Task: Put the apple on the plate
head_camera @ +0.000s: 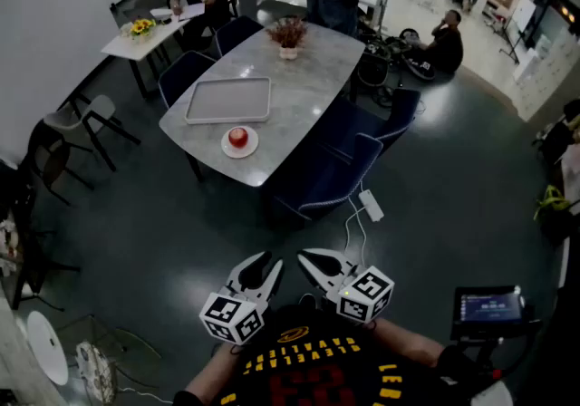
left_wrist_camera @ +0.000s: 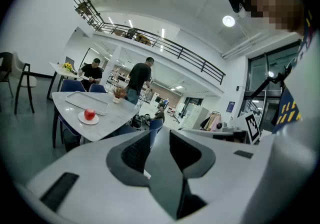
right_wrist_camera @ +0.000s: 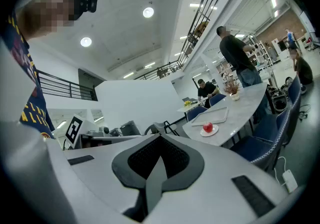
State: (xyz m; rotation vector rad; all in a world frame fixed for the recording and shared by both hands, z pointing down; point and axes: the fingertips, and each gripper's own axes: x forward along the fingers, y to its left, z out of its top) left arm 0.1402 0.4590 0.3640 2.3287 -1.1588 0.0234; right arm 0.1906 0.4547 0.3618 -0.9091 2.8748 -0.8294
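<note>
Already placed | round red apple [head_camera: 237, 136] sits on small white plate [head_camera: 225, 148], near edge of grey stone-look table [head_camera: 308, 78] | well ahead of both grippers (left marginally nearer) | left gripper [head_camera: 270, 261] jaws apart, empty | right gripper [head_camera: 304, 256] jaws together, empty

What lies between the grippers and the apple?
Between the left gripper, right gripper and apple: only bare dark floor, then the table's near edge, in the head view. A power strip lies off to the right.
</note>
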